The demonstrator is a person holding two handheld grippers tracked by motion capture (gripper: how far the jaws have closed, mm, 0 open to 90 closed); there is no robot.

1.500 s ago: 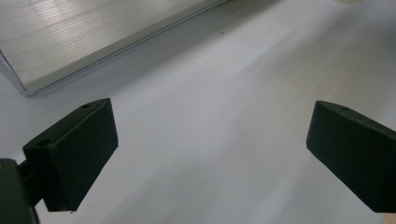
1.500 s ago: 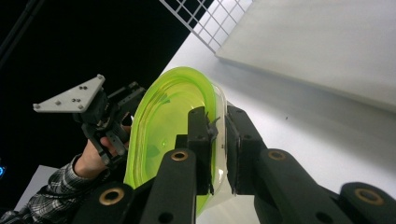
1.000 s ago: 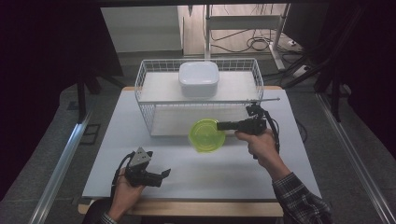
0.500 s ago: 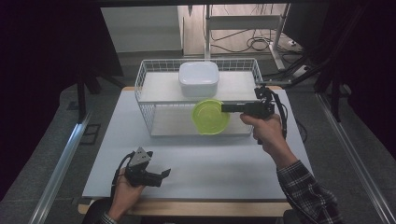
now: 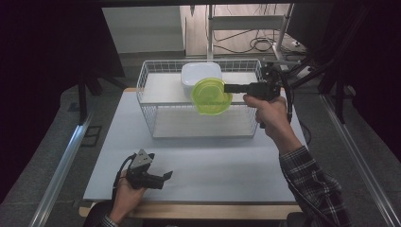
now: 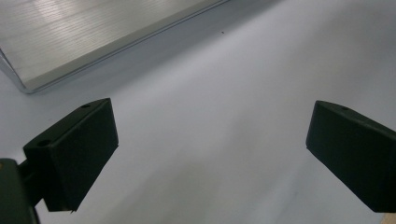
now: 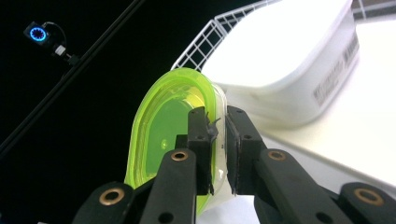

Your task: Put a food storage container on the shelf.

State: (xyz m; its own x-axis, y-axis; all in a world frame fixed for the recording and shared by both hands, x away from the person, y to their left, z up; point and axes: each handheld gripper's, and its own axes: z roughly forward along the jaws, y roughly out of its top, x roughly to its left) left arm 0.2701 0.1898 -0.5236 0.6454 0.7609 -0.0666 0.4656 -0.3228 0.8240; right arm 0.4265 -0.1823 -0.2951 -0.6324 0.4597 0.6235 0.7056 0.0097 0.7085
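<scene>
The right tongs (image 5: 228, 88) pinch the rim of a lime-green plastic bowl (image 5: 211, 96), held tilted above the white wire basket (image 5: 156, 106), near a white lidded container (image 5: 202, 75). The thin edge grip could slip. The left tongs (image 5: 166, 175) rest wide open, empty, over the bench (image 5: 213, 161).

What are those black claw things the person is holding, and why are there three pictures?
They are hand-held grabbing tools, one in each hand, and each carries a small camera. The high view looks down from above the white table. The other two look along each tool's black jaws. On the table stands a white wire basket with a white tub in it. The right tool is pinching the rim of a green bowl, held up over the basket. The left tool rests low near the table, jaws wide apart, holding nothing.
</scene>
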